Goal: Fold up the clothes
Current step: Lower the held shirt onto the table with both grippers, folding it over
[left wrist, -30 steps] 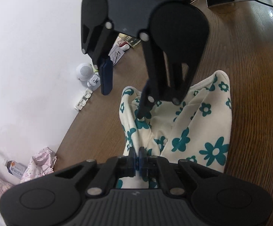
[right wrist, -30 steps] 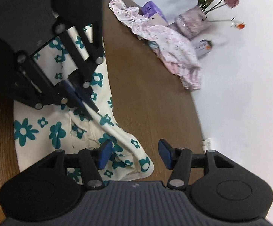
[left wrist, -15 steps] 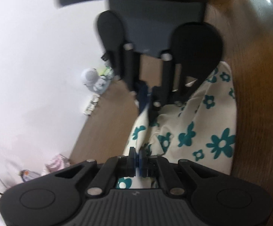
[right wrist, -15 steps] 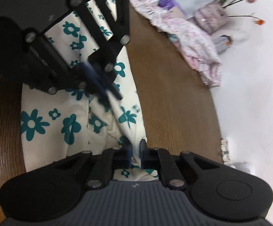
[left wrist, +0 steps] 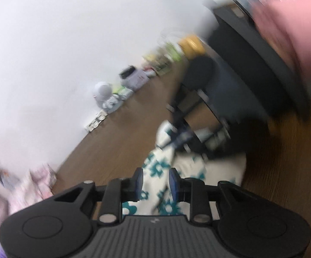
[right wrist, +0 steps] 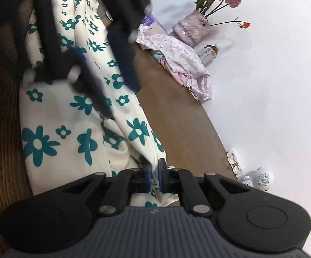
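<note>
Folding is only partway: the flowered garment [right wrist: 54, 129] lies bunched near the bench [right wrist: 176, 118] edge, the right claw [right wrist: 154, 175] clenched on its hem, the left claw [left wrist: 156, 182] opening with cloth between its pads, final folds left.

Soft matt floral cloth [right wrist: 54, 116] lies on a smooth, wood-grained table [right wrist: 176, 116]; tools look matt black plastic

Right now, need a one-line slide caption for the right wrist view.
Right gripper shut on the edge of the floral garment on the wooden table; left gripper over the cloth, jaws opening.
</note>
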The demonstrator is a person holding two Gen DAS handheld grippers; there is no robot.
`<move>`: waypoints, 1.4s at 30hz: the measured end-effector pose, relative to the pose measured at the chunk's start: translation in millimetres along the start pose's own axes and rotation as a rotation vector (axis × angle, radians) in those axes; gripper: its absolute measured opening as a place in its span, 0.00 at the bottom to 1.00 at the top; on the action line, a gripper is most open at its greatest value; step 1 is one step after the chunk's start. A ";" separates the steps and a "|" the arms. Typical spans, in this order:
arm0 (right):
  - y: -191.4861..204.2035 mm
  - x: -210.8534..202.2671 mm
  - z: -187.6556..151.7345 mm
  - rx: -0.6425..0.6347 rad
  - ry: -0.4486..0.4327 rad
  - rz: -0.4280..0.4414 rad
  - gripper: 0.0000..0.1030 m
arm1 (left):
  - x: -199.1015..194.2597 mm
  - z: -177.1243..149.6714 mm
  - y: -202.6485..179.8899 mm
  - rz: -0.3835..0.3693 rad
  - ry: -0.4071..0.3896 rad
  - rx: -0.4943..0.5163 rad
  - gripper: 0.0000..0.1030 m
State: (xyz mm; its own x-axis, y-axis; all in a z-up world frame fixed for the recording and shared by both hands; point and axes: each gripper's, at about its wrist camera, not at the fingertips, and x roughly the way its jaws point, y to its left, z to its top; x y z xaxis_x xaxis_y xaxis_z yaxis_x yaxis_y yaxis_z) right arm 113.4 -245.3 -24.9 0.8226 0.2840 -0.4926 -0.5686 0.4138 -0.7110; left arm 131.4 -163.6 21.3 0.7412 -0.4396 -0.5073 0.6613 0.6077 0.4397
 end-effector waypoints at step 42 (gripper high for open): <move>-77.2 12.2 -22.7 0.792 0.055 0.097 0.16 | -4.0 -21.6 3.5 0.015 0.140 -0.189 0.28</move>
State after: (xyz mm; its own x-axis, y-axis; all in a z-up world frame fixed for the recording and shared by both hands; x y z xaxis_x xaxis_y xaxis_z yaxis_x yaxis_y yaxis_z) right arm 167.3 -293.5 12.6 0.7565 0.3155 -0.5728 -0.4501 0.8866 -0.1061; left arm 128.2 -145.4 8.9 0.7188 -0.3418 -0.6054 0.6076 0.7319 0.3083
